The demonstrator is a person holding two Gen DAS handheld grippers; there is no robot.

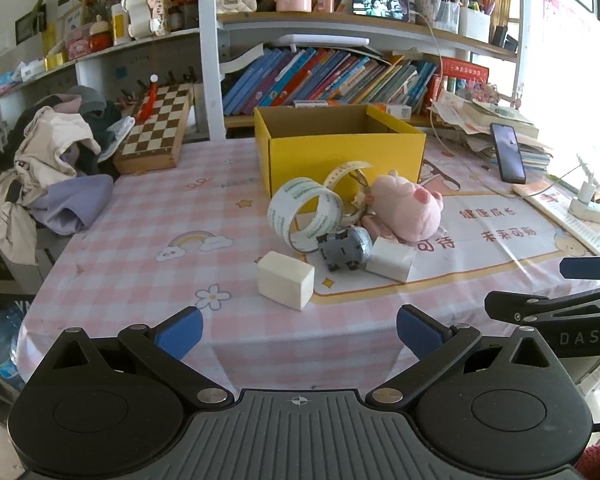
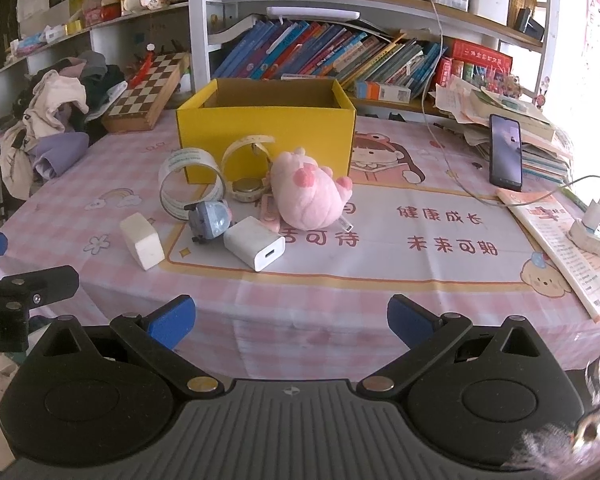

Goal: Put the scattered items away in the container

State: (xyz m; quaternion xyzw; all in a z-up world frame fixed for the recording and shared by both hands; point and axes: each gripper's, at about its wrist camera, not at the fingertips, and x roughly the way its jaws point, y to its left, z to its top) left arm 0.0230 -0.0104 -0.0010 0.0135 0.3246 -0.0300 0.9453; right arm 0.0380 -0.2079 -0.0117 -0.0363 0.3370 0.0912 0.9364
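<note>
A cluttered study with sagging bookshelves backs a counter [image 2: 379,292] under a pink checked cloth. Both the left gripper [image 1: 299,330] and the right gripper [image 2: 291,322] hover at its near edge, jaws wide and empty. Just beyond lie the scattered items, none yet packed by the look of it: a cream rectangular block [image 1: 286,285], a white USB charger cube [image 2: 254,249], a small grey-blue toy car [image 2: 210,221], a clear roll of packing tape [image 2: 190,184], a coiled tape measure [image 2: 247,168] and a pink plush toy [image 2: 309,192]. Behind them stands the open yellow cardboard box [image 2: 266,142], its visible interior apparently empty; the tidying seems not yet begun.
</note>
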